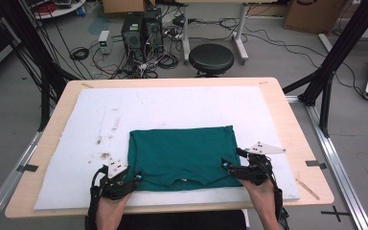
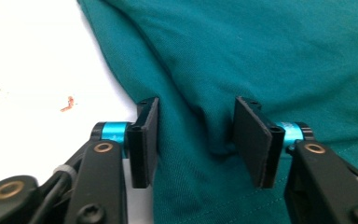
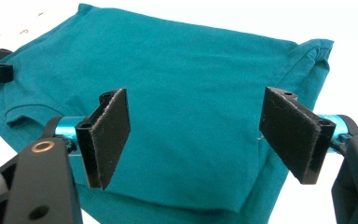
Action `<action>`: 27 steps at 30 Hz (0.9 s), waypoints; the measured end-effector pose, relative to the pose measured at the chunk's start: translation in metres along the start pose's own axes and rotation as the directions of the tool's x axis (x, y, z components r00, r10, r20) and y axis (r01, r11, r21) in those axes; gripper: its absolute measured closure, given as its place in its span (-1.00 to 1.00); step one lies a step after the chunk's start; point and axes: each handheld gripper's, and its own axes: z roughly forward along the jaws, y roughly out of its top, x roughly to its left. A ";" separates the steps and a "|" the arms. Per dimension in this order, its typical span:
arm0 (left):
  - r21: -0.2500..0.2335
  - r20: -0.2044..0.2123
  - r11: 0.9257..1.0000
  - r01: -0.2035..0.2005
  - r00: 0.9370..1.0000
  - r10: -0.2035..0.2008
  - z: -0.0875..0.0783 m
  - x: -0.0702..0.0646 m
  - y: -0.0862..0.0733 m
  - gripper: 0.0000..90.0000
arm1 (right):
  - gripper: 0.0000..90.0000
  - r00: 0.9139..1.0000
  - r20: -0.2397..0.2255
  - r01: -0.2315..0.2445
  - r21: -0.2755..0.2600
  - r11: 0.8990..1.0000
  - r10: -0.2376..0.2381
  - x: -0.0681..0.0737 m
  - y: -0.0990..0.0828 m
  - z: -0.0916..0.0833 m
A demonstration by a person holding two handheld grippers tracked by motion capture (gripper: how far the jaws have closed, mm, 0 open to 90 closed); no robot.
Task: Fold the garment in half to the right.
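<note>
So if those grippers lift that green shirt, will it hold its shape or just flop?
Probably flop: the shirt is thin knit cloth, already puckering between the left gripper pads. It looks light, so it should lift easily. The folded layers would likely sag and slide apart unless both grippers raise it together.

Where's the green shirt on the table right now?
In the high view, the folded green shirt lies on the white mat near the front edge, between the left gripper and right gripper.
</note>
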 end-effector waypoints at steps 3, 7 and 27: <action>-0.006 0.019 1.000 -0.012 1.000 0.012 0.000 0.000 -0.001 0.34 | -0.45 1.000 -0.001 0.001 -0.002 1.000 -0.001 0.000 0.001 0.001; -0.010 0.046 1.000 -0.019 0.999 0.020 0.000 0.000 -0.001 0.52 | -0.44 1.000 -0.004 0.003 0.002 1.000 -0.003 0.001 0.001 0.001; -0.009 0.091 1.000 0.007 0.996 -0.007 0.000 0.006 -0.001 0.87 | -0.44 0.998 -0.063 0.029 -0.009 1.000 -0.030 -0.003 0.020 0.011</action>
